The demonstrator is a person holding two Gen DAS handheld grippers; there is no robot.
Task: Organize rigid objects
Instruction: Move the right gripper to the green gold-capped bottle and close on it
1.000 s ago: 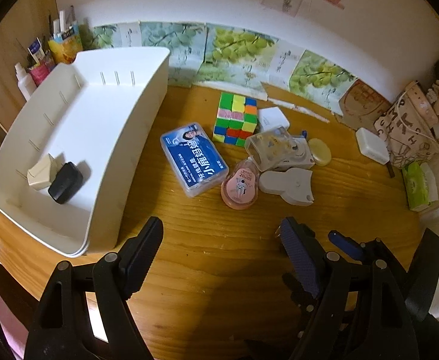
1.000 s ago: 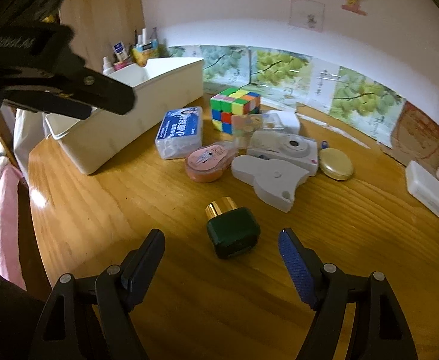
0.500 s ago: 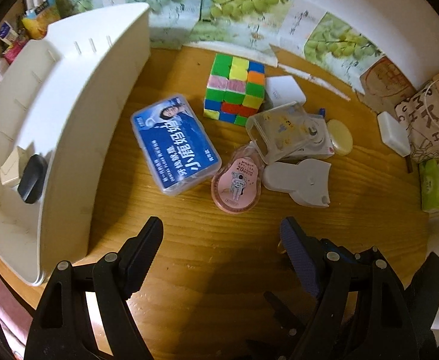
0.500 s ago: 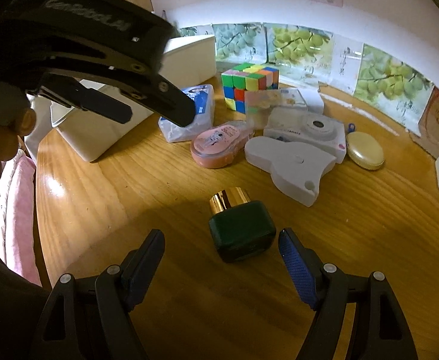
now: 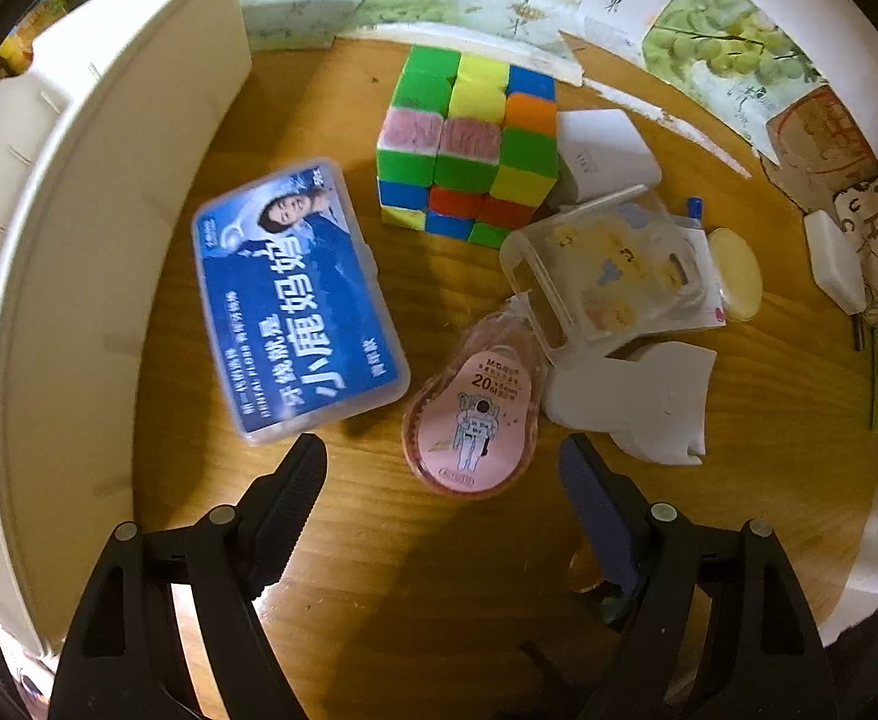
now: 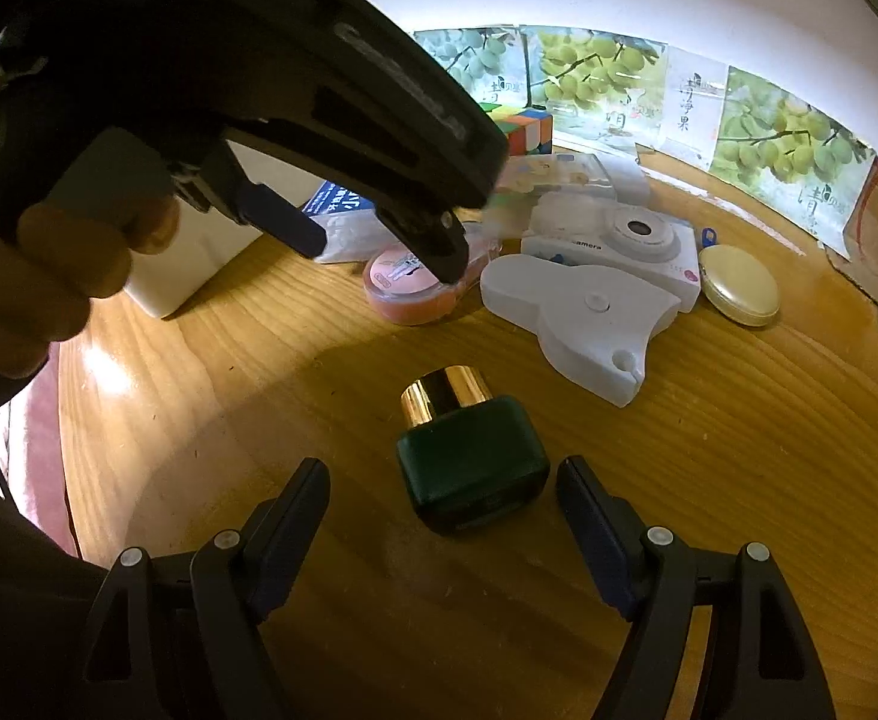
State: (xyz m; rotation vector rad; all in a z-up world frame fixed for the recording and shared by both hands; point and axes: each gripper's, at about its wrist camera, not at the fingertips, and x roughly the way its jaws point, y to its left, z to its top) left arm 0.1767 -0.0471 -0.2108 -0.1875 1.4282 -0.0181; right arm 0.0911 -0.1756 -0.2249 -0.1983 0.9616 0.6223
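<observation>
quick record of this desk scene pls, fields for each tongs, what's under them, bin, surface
left tongs: open, over the pink round correction-tape dispenser, not gripping it
right tongs: open, either side of the dark green gold-capped bottle lying on its side
bin: white plastic organiser bin, beside the blue-labelled clear plastic box
surface: wooden tabletop
other items: multicoloured puzzle cube, white toy camera

a home: cluttered wooden table, grape-print wall paper.
</observation>
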